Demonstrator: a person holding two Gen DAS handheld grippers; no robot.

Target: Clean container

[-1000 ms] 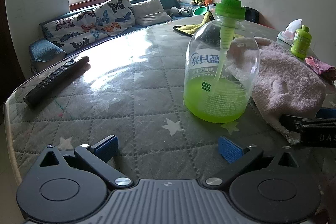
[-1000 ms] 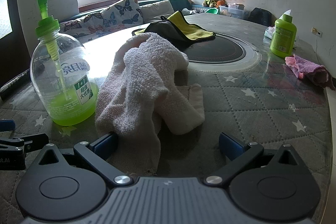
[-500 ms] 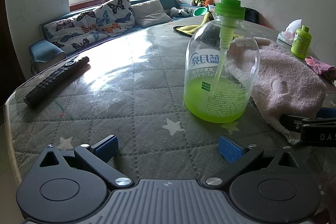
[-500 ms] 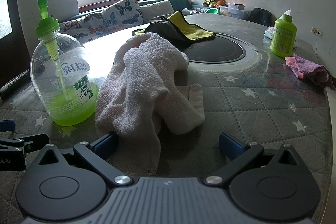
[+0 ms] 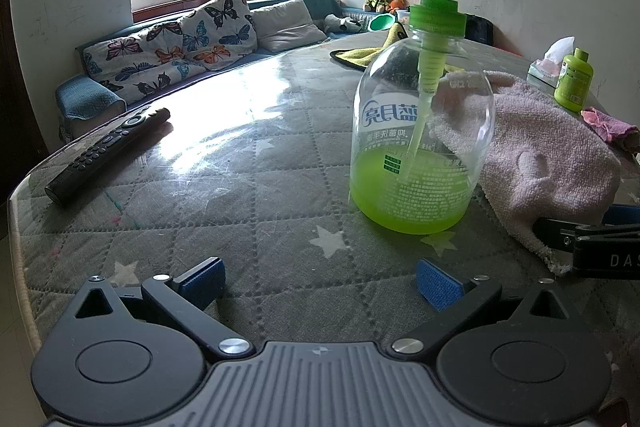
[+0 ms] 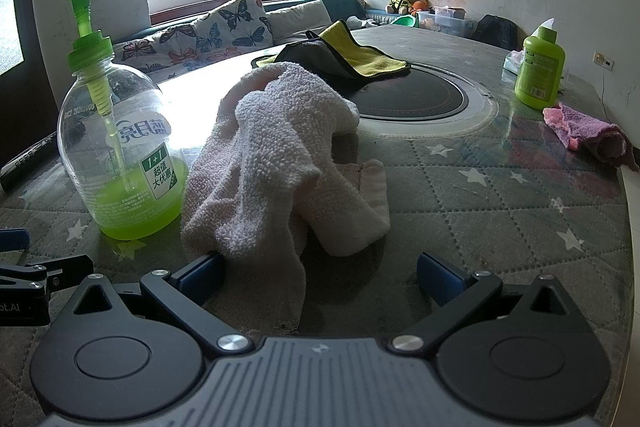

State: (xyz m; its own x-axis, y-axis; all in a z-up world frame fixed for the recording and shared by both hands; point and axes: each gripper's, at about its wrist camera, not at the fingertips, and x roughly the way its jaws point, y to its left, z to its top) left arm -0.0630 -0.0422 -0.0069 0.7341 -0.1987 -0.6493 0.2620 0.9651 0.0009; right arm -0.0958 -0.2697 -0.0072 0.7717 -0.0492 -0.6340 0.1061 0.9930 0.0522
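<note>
**Both grippers poised, nothing moved yet**

The table (image 5: 248,163), quilted grey under a glossy sheet, carries everything, and the pump bottle (image 5: 420,147) serves as the landmark: clear, upright, with green liquid filling roughly its lower third. Just beside the bottle, on its right as the left wrist camera sees it, lies the pink towel (image 6: 280,155), heaped and crumpled; whether its nearest fold touches the bottle wall cannot be told. Well beyond the bottle, a yellow-and-grey cloth (image 6: 344,59) rests at the rim of a dark round inset (image 6: 416,99). Far to the bottle's left lies a black remote (image 5: 108,147); far to its right stand a small green bottle (image 6: 538,75) and a small purple-pink rag (image 6: 588,135).

Over the last second almost nothing has changed: bottle, towel and both tools sit where they did. The left gripper (image 5: 320,279) stays spread wide and empty, short of the bottle. The right gripper (image 6: 320,275) is equally wide, a lower flap of the towel lying between its pads (image 6: 200,273) but not pinched.

Judging from this, cleaning has not started; closing on the towel and steadying the bottle look like the next moves.
</note>
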